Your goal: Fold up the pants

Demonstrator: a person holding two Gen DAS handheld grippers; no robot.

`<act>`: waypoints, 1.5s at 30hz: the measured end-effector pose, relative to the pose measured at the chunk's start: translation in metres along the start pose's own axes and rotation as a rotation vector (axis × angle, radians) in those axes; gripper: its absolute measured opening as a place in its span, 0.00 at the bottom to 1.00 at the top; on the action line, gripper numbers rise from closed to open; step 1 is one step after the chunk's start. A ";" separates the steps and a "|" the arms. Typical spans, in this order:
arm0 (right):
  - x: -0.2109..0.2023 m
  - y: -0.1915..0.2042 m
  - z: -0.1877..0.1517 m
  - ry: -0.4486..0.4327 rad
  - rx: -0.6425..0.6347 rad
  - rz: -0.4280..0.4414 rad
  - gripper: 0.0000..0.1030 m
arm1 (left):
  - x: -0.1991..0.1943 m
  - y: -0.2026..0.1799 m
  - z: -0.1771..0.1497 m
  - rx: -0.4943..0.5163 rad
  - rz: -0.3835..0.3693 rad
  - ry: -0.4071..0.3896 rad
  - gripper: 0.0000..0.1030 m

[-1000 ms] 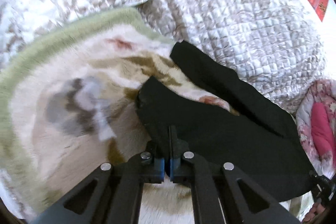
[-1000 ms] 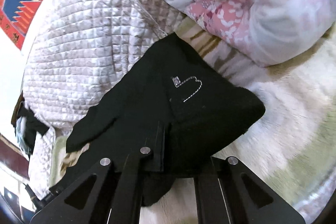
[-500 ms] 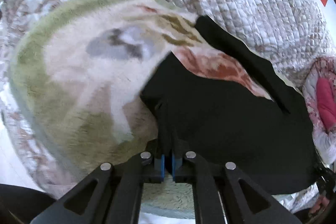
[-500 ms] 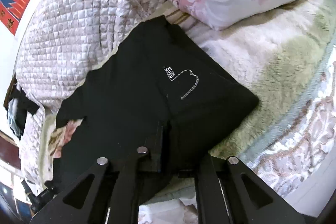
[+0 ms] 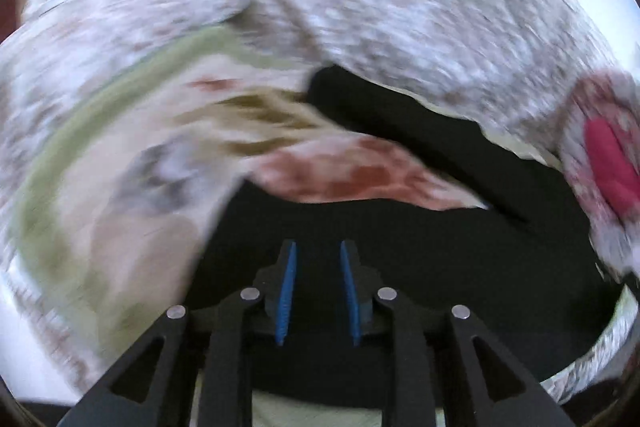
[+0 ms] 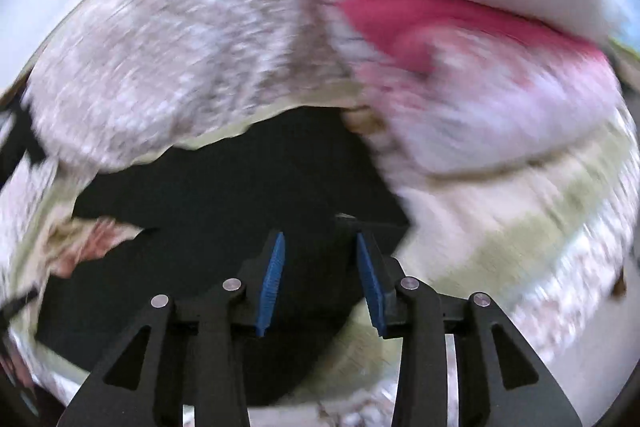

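Hovering with fingers apart and empty, the left gripper (image 5: 316,287) and right gripper (image 6: 320,283) are over the black pants (image 5: 420,259) spread on the bed blanket (image 5: 120,227), so each should next pinch an edge firmly before folding.

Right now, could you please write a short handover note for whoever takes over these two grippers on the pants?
Left gripper: open, holding nothing, over the black pants.
Right gripper: open, holding nothing, over the pants' edge beside the fleece blanket.
Pants: spread on the fleece blanket, with a narrow leg running along the foot of the quilted cover; a wedge of blanket shows between the leg and the main body. The pink pillow lies beyond them.
Done: both grippers are off the cloth; the frames are too blurred to judge any fold.
Left: regrasp and fold the pants, bringing the stray leg in.
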State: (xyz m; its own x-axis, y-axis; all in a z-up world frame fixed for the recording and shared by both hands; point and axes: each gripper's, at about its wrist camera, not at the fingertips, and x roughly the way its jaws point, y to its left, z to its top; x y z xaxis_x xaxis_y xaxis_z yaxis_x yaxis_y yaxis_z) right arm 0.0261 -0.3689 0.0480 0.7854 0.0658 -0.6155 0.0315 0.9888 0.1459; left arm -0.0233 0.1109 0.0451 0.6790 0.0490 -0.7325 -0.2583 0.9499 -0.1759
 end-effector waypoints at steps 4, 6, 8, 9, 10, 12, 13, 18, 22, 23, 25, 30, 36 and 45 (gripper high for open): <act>0.036 0.019 0.011 0.073 -0.110 0.007 0.37 | 0.033 -0.030 0.009 0.111 -0.014 0.026 0.25; 0.045 0.007 0.011 0.096 -0.080 -0.078 0.37 | 0.046 -0.026 0.008 0.102 0.014 0.050 0.25; 0.030 -0.023 0.003 0.058 0.005 -0.202 0.37 | 0.054 -0.014 0.002 0.063 0.018 0.082 0.25; 0.020 -0.037 -0.002 0.035 0.050 -0.251 0.37 | 0.056 -0.009 -0.002 0.052 0.024 0.091 0.25; 0.012 -0.051 -0.006 0.023 0.091 -0.293 0.37 | 0.056 -0.005 -0.005 0.047 0.030 0.095 0.25; -0.001 -0.066 -0.009 -0.002 0.145 -0.335 0.37 | 0.054 -0.003 -0.005 0.044 0.036 0.085 0.25; -0.008 -0.072 -0.009 -0.028 0.172 -0.332 0.37 | 0.053 -0.003 -0.004 0.038 0.035 0.080 0.25; 0.003 -0.032 -0.001 -0.027 0.028 -0.153 0.37 | 0.046 -0.013 0.002 0.057 0.025 0.017 0.25; 0.056 0.005 -0.008 0.125 -0.096 -0.066 0.37 | 0.067 -0.015 -0.001 0.114 0.094 0.071 0.28; 0.067 0.003 -0.011 0.162 -0.088 -0.079 0.37 | 0.069 -0.012 -0.002 0.119 0.106 0.058 0.31; 0.069 -0.003 -0.014 0.148 -0.067 -0.100 0.37 | 0.067 -0.010 0.002 0.120 0.147 0.045 0.31; 0.060 -0.008 -0.012 0.112 -0.032 -0.100 0.37 | 0.062 0.017 0.011 0.011 0.201 0.051 0.30; 0.058 0.043 -0.009 0.098 -0.135 0.063 0.37 | 0.039 -0.002 0.007 0.036 0.111 -0.006 0.31; 0.060 0.128 -0.026 0.149 -0.322 0.246 0.51 | 0.038 -0.070 -0.019 0.209 -0.045 0.034 0.37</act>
State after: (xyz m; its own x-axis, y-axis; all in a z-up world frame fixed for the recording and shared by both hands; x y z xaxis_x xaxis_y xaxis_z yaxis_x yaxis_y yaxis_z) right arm 0.0615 -0.2350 0.0095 0.6468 0.2997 -0.7013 -0.3586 0.9311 0.0672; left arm 0.0069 0.0408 0.0172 0.6618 -0.0020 -0.7497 -0.0776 0.9944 -0.0711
